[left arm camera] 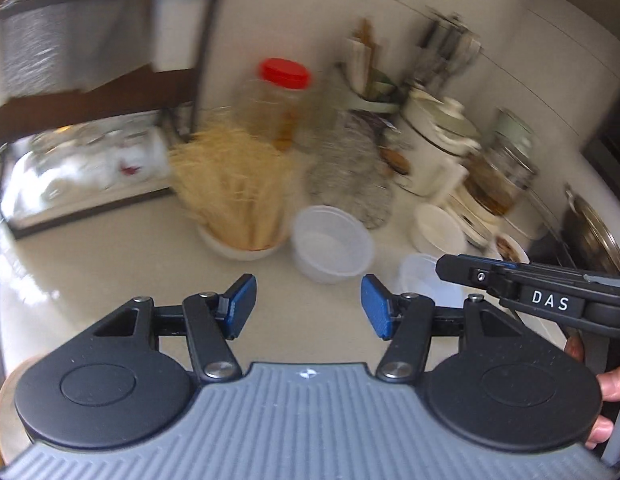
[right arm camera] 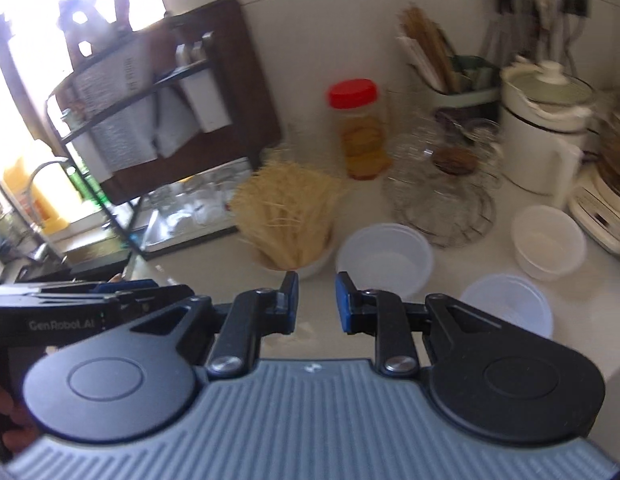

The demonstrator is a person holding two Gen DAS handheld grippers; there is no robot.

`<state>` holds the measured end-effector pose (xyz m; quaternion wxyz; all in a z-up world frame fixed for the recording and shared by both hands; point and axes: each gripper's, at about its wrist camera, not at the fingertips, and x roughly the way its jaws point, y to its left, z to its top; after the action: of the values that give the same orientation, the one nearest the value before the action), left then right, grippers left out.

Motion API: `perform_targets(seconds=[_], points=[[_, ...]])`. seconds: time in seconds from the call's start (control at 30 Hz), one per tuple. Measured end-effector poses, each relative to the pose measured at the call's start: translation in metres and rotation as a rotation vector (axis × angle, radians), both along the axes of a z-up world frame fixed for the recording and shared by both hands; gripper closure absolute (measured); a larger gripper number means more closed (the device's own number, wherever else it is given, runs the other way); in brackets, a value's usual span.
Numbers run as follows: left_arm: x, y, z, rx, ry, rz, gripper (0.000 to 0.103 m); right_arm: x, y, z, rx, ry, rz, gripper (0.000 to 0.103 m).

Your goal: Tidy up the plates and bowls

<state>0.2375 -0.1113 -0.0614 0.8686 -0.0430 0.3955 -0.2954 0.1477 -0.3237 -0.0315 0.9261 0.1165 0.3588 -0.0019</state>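
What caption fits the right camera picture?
Open right gripper hovers before three empty plastic bowls on a cluttered counter.

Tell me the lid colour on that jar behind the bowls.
Red. The jar's lid is plain bright red, sharpest in the right wrist view.

Left hand-held gripper (left arm camera: 308, 306) and right hand-held gripper (right arm camera: 316, 302), side by side, jaws apart.

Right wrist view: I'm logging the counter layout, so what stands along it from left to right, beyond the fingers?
Dish rack → bowl of straw-like sticks → red-lidded jar → white pot with lid.
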Motion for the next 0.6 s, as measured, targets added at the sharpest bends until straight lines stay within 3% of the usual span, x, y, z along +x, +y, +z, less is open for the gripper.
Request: perform_targets(seconds=[0.3,0.6], points=[[0.018,-0.076,-0.009,-0.008,0.009,-0.107,0.039,-0.021,-0.056,-0.015,0.026,0.028,-0.187,0.078],[0.046,-0.173,-0.036,0.011,0.095,-0.04,0.039,-0.002,-0.157,-0.041,0.028,0.06,-0.207,0.078]])
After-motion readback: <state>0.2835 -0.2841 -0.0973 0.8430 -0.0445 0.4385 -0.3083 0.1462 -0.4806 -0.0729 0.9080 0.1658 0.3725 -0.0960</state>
